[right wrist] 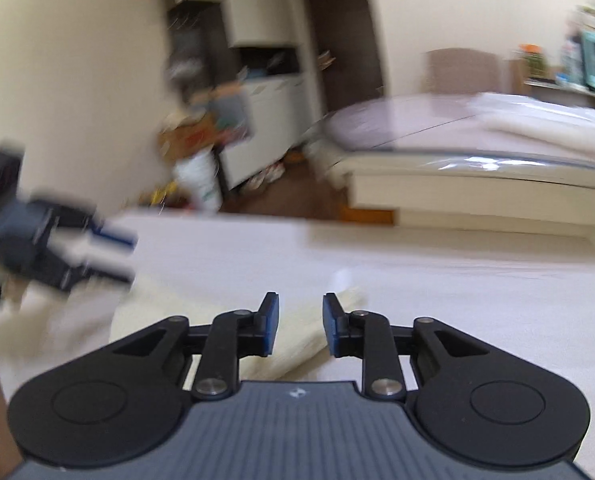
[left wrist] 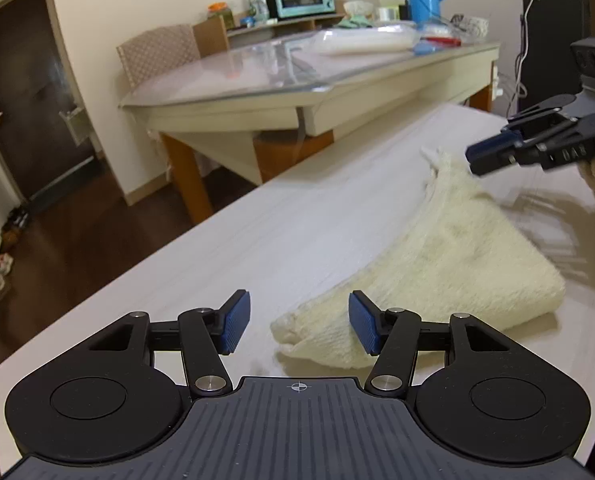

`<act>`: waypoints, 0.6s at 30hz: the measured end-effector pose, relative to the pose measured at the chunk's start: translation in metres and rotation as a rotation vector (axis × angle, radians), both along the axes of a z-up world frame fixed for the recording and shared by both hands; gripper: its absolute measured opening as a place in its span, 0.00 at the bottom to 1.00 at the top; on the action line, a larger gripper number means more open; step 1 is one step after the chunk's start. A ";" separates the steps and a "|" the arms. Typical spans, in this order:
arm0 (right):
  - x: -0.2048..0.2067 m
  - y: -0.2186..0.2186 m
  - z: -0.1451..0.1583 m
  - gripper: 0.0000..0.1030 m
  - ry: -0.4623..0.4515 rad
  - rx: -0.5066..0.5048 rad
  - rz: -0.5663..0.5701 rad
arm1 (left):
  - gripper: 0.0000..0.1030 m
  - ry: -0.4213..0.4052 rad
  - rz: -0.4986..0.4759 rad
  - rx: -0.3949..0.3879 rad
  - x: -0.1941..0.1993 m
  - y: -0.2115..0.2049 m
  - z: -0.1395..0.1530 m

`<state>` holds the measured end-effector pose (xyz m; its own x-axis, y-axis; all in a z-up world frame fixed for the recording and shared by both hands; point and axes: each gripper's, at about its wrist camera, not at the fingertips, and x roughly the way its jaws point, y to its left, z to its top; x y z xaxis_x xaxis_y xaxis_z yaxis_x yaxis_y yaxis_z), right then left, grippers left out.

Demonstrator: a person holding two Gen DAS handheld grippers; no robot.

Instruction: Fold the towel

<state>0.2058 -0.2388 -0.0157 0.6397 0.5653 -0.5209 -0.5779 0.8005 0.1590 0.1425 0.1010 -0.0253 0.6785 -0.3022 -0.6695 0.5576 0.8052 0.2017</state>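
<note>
Left gripper (left wrist: 299, 328) fingers apart, towel (left wrist: 437, 256) folded

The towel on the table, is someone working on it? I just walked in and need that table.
A person holding a hand-held gripper in each hand is folding the cream towel on the white table. It lies already folded over. The left hand-held gripper is open at its near corner; the right hand-held gripper is open near the far corner. Neither grips it.

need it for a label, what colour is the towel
Cream white towel, fluffy and plain; the left wrist view shows it best.
</note>
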 end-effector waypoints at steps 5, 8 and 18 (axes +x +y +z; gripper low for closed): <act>-0.007 0.017 -0.009 0.26 0.008 -0.108 0.052 | 0.60 0.005 0.030 0.032 -0.002 0.001 -0.010; -0.017 0.021 -0.001 0.26 -0.028 -0.109 0.052 | 0.58 -0.010 0.068 -0.013 -0.004 0.006 -0.004; -0.085 0.080 0.005 0.26 -0.082 -0.116 0.261 | 0.60 -0.024 0.042 -0.036 -0.028 -0.011 -0.006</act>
